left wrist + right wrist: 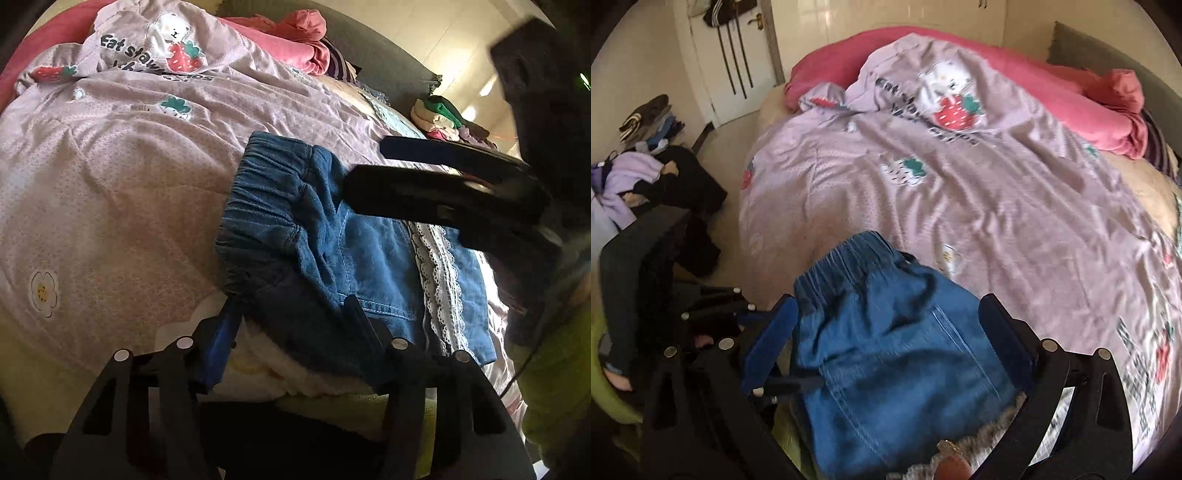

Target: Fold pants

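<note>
The small blue denim pants with an elasticated waistband and a white lace trim (332,251) are seen lying on the mauve strawberry-print quilt (110,184) of the bed, directly ahead of both grippers. In the left wrist view, the left gripper (291,325) is set over the near edge of the garment, the dark inner side of the denim lying between its fingers; the jaws stand partly apart, and whether the pads press on the cloth cannot be told. In the right wrist view, the right gripper (886,339) is held with its jaws wide apart, the denim bunched in the gap between them; no pinch is seen, though the picture is blurred.

The work is judged to be at an early or middle stage. The garment appears already doubled over itself, the fleecy lining being turned up near the waistband, but the bundle is rumpled and no flat, squared fold is shown. Smoothing and at least one further fold are judged to remain.

The waistband is pointed away from the left gripper and to its left, so that the long axis is taken to run from there back toward the right.
</note>
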Motion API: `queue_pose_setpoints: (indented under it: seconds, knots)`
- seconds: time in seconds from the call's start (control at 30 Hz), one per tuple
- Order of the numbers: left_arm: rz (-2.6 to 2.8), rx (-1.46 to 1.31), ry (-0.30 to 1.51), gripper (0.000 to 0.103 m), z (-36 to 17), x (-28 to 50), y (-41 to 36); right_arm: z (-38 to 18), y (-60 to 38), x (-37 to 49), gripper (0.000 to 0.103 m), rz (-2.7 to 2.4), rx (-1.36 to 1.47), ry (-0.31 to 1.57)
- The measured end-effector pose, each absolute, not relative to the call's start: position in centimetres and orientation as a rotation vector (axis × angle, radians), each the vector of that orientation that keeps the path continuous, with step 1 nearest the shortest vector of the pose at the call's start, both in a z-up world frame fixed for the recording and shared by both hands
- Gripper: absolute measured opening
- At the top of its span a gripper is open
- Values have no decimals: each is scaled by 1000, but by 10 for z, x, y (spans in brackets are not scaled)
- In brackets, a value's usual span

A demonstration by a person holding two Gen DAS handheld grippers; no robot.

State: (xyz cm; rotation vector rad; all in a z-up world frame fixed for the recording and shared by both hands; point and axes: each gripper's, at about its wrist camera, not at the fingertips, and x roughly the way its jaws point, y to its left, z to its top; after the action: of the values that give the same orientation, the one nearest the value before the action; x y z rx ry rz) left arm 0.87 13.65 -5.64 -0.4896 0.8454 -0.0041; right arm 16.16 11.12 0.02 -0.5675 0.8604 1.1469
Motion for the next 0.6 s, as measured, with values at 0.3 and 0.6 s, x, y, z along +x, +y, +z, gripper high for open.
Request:
queue_pose_setpoints:
  seconds: [0.3,0.6]
  knots:
    - [-13,-497,844,55,-60,7,140,-26,151,169,93,1208,-624,948]
    - [-20,-524,834,80,-53,4,142,-29,126,193,30,1293,-434,1034]
